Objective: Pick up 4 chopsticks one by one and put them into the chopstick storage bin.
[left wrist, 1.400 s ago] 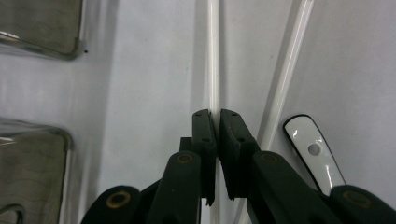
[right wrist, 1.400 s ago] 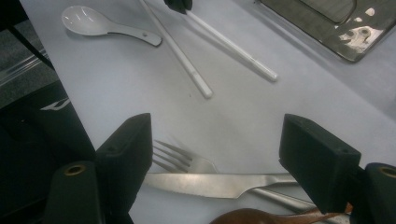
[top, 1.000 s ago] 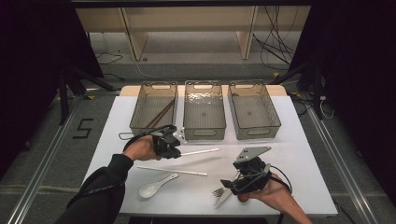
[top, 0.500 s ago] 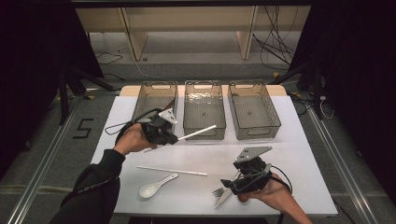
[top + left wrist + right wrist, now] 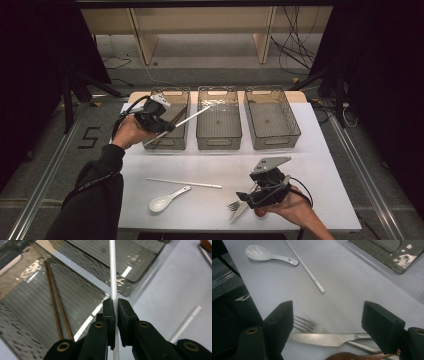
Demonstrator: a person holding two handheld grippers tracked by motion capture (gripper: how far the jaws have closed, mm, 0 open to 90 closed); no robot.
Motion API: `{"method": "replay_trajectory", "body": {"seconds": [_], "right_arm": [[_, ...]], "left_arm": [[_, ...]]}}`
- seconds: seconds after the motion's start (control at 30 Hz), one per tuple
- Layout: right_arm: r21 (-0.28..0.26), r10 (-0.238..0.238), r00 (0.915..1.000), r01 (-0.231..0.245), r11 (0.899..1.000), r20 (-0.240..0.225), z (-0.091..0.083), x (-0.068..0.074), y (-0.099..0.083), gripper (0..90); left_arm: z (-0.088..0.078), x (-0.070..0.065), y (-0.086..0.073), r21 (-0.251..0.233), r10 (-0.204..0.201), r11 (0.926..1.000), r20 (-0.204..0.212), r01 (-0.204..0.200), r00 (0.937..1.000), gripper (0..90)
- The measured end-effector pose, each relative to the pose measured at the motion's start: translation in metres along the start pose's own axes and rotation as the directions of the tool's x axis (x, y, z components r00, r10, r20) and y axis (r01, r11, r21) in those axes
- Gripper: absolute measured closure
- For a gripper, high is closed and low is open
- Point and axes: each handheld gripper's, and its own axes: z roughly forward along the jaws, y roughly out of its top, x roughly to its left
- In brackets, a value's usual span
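My left gripper (image 5: 161,121) is shut on a white chopstick (image 5: 187,118), held in the air over the left bin (image 5: 169,145). The chopstick's far tip reaches toward the middle bin (image 5: 218,143). In the left gripper view the jaws (image 5: 114,303) pinch the white chopstick (image 5: 112,270) above the bin, where two brown chopsticks (image 5: 53,297) lie. My right gripper (image 5: 246,198) rests low at the table's front right. Its jaws (image 5: 329,315) stand open over a fork (image 5: 308,326) and a knife (image 5: 329,338), touching neither.
A second white chopstick (image 5: 185,183) and a white spoon (image 5: 167,199) lie on the white table (image 5: 310,165) in front of the bins. The right bin (image 5: 273,141) stands beside the middle one. A brown handle (image 5: 352,356) shows under the right gripper.
My left gripper has risen from the table with the white chopstick and moved away from me, to above the left bin. The right gripper has stayed in place.
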Motion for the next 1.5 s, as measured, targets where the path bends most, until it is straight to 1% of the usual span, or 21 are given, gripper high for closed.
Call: {"method": "replay_trajectory", "body": {"seconds": [0.17,0.23,0.27,0.43,0.5,0.57,0.63,0.67,0.77,1.0,1.03,1.07,1.13,1.23,1.27,1.33,1.47,1.5], "right_arm": [[-0.003,-0.003,1.0,0.003,1.0,-0.002,0.0,0.0,0.0,26.6],[-0.002,-0.002,1.0,0.002,1.0,-0.003,-0.001,0.0,0.0,26.6],[-0.002,-0.002,1.0,0.002,1.0,-0.003,-0.001,0.0,0.0,26.6],[-0.004,-0.002,1.0,0.002,1.0,-0.002,0.0,-0.001,0.0,26.6],[-0.005,-0.001,1.0,0.001,1.0,-0.003,0.0,-0.001,0.0,26.6],[-0.003,-0.001,1.0,0.001,1.0,-0.004,0.0,-0.001,0.0,26.6],[-0.001,-0.001,1.0,0.001,1.0,-0.006,0.0,0.0,0.0,26.6],[-0.001,-0.001,1.0,0.001,1.0,-0.007,0.0,0.0,0.0,26.6],[-0.002,-0.002,1.0,0.002,1.0,-0.008,0.0,0.0,0.0,26.6],[-0.002,0.001,1.0,-0.001,1.0,-0.008,0.0,-0.001,0.0,26.6],[-0.002,-0.001,1.0,0.001,1.0,-0.008,0.0,-0.001,0.0,26.6],[-0.003,-0.001,1.0,0.001,1.0,-0.008,-0.001,-0.001,0.0,26.6],[-0.004,-0.004,1.0,0.004,1.0,-0.009,-0.001,-0.001,-0.001,26.6],[-0.005,-0.004,1.0,0.004,1.0,-0.009,-0.001,-0.001,-0.001,26.6],[-0.003,-0.002,1.0,0.002,1.0,-0.008,-0.001,-0.001,-0.001,26.6],[-0.003,-0.002,1.0,0.002,1.0,-0.009,-0.001,-0.001,-0.001,26.6],[-0.001,-0.001,1.0,0.001,1.0,-0.009,-0.001,-0.001,0.0,26.6],[-0.002,-0.001,1.0,0.001,1.0,-0.009,-0.001,-0.001,0.0,26.6]], "left_arm": [[0.004,0.015,0.003,-0.001,-0.051,0.9987,-0.037,0.051,0.998,84.4],[0.006,0.02,0.004,-0.002,-0.072,0.9974,-0.052,0.072,0.9961,84.4],[0.008,0.023,0.004,-0.002,-0.085,0.9964,-0.05,0.085,0.9952,84.4],[0.014,0.036,0.004,0.004,-0.124,0.9922,-0.076,0.125,0.9894,84.4],[0.015,0.041,0.003,0.001,-0.14,0.99,-0.089,0.141,0.986,84.4],[0.018,0.047,0.003,0.0,-0.17,0.9853,-0.097,0.171,0.9806,84.4],[0.021,0.051,0.003,0.005,-0.181,0.9832,-0.113,0.182,0.9771,84.4],[0.022,0.053,0.002,0.001,-0.193,0.981,-0.115,0.194,0.9745,84.4],[0.024,0.056,0.003,-0.004,-0.207,0.978,-0.121,0.208,0.9707,84.4],[0.024,0.061,0.003,-0.003,-0.218,0.9755,-0.16,0.22,0.9628,84.6],[0.024,0.062,0.003,-0.008,-0.226,0.9738,-0.156,0.227,0.9615,84.7],[0.023,0.063,0.003,-0.01,-0.23,0.9727,-0.16,0.232,0.9599,84.7],[0.024,0.066,0.001,-0.015,-0.247,0.9686,-0.167,0.248,0.9546,84.6],[0.026,0.071,-0.001,-0.009,-0.263,0.9639,-0.18,0.266,0.9478,84.6],[0.027,0.072,-0.002,-0.015,-0.271,0.9619,-0.186,0.273,0.9444,84.6],[0.029,0.074,-0.004,-0.023,-0.284,0.9583,-0.19,0.285,0.9397,84.5],[0.036,0.076,-0.006,-0.022,-0.287,0.9573,-0.201,0.288,0.9368,84.2],[0.038,0.076,-0.006,-0.025,-0.289,0.9567,-0.21,0.29,0.9342,84.0]]}}
